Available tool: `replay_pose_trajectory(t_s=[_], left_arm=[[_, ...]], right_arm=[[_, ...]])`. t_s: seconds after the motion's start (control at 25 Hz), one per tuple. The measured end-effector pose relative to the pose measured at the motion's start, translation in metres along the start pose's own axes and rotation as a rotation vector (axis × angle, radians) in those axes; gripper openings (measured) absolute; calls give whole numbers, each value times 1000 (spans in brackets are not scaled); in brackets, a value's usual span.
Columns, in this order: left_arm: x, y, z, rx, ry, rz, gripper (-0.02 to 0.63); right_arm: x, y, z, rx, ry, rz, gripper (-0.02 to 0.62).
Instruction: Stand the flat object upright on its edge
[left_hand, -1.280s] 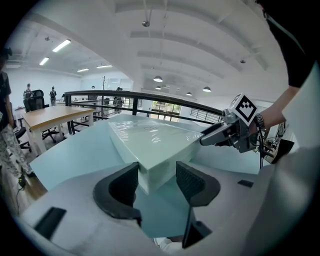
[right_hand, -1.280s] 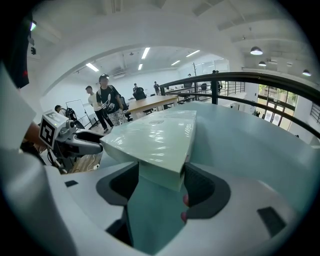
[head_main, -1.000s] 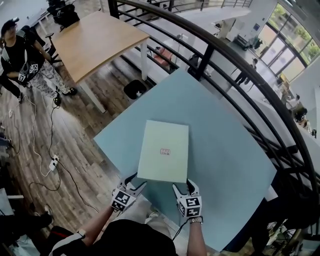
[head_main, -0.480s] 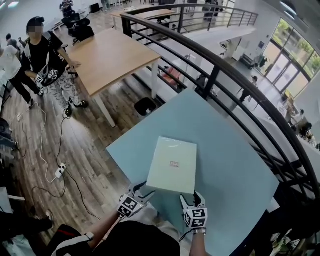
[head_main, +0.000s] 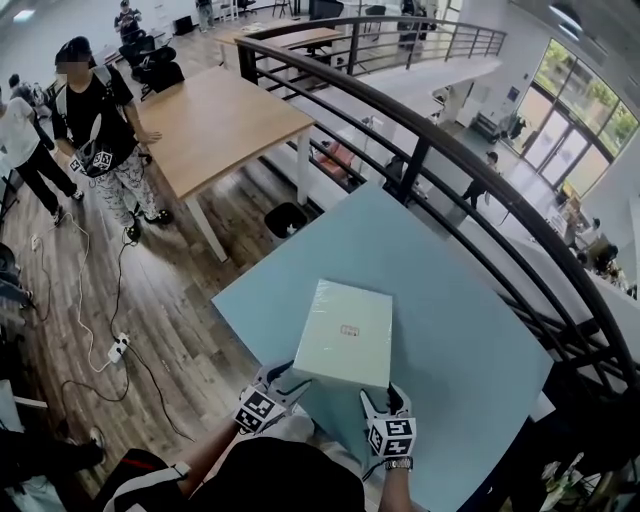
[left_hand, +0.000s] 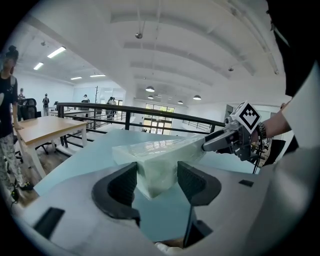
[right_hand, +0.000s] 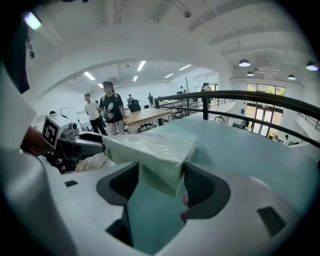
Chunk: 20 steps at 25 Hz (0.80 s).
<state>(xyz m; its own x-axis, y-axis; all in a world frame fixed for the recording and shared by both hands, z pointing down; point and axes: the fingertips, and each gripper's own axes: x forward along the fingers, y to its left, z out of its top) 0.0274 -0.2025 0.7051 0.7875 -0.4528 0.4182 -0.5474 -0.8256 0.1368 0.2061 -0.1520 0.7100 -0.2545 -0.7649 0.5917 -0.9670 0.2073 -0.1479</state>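
A flat pale green box (head_main: 345, 335), wrapped in clear film with a small red label on top, lies tilted on the light blue table (head_main: 460, 290). Its near edge is lifted off the surface while the far edge looks to rest on it. My left gripper (head_main: 283, 376) is shut on the box's near left corner (left_hand: 152, 167). My right gripper (head_main: 385, 392) is shut on the near right corner (right_hand: 160, 162). Each gripper view shows the other gripper (left_hand: 225, 142) (right_hand: 82, 145) across the box, clamped on its own corner.
A black curved railing (head_main: 430, 140) runs along the table's far side, with a drop behind it. A wooden table (head_main: 215, 120) stands at the back left, people (head_main: 95, 115) beside it. Cables and a power strip (head_main: 118, 348) lie on the wood floor.
Both grippers have risen with the box, so its near edge stands higher off the table than before. The grip on both corners is unchanged.
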Motion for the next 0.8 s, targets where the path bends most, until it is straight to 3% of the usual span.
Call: replay_pose_trajectory(t_s=[0.8], left_arm=[[-9,1,40,26,-66,-37,247]], right_arm=[[-22,4,35,3,-93,8,262]])
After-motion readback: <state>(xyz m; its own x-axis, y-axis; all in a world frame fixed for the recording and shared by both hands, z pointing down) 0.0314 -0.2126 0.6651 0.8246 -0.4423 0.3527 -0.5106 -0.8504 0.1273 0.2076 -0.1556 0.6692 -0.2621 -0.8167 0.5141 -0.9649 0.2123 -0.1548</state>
